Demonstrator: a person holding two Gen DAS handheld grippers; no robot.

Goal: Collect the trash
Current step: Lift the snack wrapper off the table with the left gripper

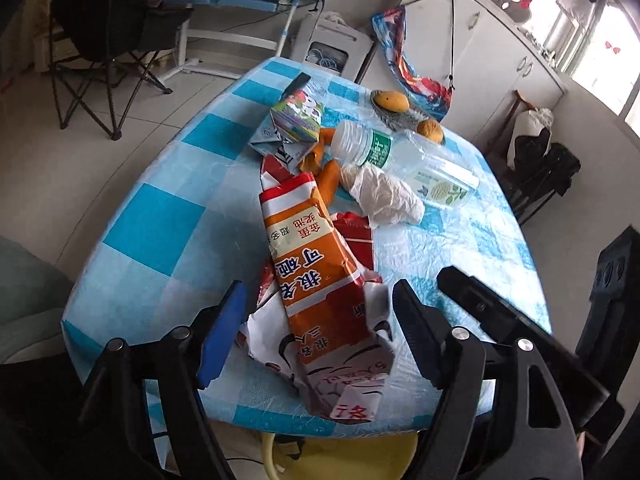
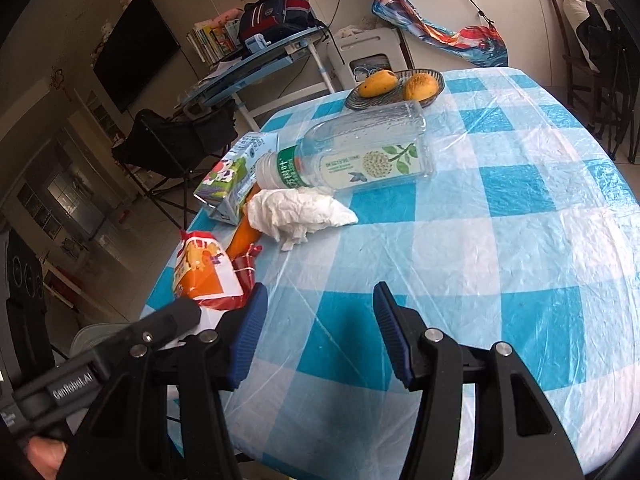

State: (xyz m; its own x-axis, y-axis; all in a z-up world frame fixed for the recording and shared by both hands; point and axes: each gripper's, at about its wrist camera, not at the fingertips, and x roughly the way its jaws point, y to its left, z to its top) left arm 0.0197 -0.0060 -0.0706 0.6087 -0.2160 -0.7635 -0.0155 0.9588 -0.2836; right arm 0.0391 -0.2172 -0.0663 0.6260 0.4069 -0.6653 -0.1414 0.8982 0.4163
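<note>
Nothing is looking collected yet; we are judging the job barely begun, since every piece of trash is lying out on the table (image 2: 520, 184) and neither claw is gripping anything; no bin is showing for certain, though something yellow is peeking from under the near table edge in the left view and we cannot tell what it is.

We are looking across a round table under a blue-and-white checked cloth with a crinkly clear plastic film over it; the trash is bunching along its left half in the right view. The wrapper (image 1: 320, 280) is the largest piece, a long flattened orange-and-red foil bag, torn and creased, draping over the near edge; our left claw (image 1: 316, 334) is straddling it, jaws wide, the pads apart from it on both sides. Next the jar (image 2: 360, 152), clear rigid plastic, lying on its side; beside it a small ribbed bottle (image 1: 362, 144) with a green label; a folded paper carton (image 1: 292, 120); orange peels (image 1: 326, 168) curling between them; a crumpled white tissue (image 2: 298, 210), soft and wadded. The dish (image 2: 436, 80) of mangoes is probably staying.

Our right claw (image 2: 320, 332) is hovering over bare cloth, jaws wide and empty, well apart from the tissue.
</note>
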